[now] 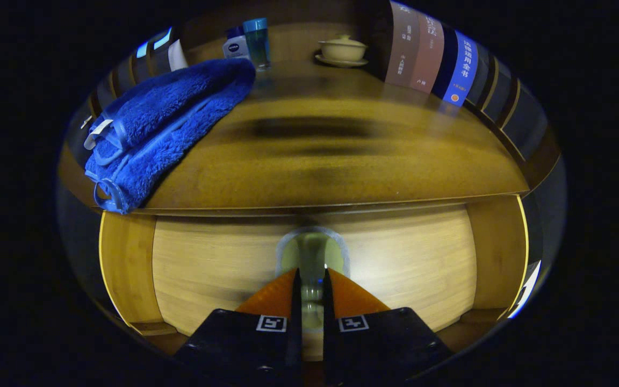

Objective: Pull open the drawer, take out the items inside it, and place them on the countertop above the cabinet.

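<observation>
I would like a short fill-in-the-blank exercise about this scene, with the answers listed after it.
1. The gripper has its fingers closed on the drawer's ____.
2. The drawer is still ____.
3. A folded ____ towel lies on the countertop.
4. Beyond the towel, a lidded ____ stands on a saucer.

Answers: handle; shut; blue; cup

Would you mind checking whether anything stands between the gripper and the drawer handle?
Nothing visible does. The gripper is nearly closed around the drawer handle, which sits between its fingers against the drawer front; whether both fingers press on it is unclear.
</observation>
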{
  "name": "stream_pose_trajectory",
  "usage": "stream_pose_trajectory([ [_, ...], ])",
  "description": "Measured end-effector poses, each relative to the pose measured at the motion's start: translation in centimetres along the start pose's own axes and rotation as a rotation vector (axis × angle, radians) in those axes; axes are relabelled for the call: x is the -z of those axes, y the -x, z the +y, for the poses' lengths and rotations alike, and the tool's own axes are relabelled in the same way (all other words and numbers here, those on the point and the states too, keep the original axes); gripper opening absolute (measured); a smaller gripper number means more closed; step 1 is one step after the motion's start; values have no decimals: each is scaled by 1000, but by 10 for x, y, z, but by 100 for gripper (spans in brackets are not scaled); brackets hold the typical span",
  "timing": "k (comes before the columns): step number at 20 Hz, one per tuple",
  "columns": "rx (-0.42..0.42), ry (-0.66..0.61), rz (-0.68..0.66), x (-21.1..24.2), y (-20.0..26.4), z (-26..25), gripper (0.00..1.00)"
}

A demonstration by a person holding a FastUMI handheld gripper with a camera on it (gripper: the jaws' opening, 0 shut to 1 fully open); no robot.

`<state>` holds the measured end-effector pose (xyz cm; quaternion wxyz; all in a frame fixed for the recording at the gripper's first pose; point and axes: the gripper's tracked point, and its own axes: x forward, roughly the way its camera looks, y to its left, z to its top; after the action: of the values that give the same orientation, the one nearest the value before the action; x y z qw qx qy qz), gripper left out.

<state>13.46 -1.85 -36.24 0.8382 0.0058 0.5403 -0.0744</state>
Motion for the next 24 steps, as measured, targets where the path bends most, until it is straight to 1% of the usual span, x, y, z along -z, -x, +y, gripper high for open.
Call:
stream_pose_trajectory([
  [1,-2,-1,-6,1,-6,1,20],
  [6,-6,-2,-8,0,-4,0,20],
  [7,-18,-7,-12,0,-2,2,20],
  [9,-34,-23,-55,-7,6,3,20],
  [11,-30,-27,-106,-11,22,-2,20],
  [14,-56,-34,-137,-1,45,-3,20],
  [18,-74,-47,-226,2,89,-9,20],
  [21,-86,-77,-311,-17,122,-12,20],
  [24,-95,-83,-401,-55,147,-10,20],
])
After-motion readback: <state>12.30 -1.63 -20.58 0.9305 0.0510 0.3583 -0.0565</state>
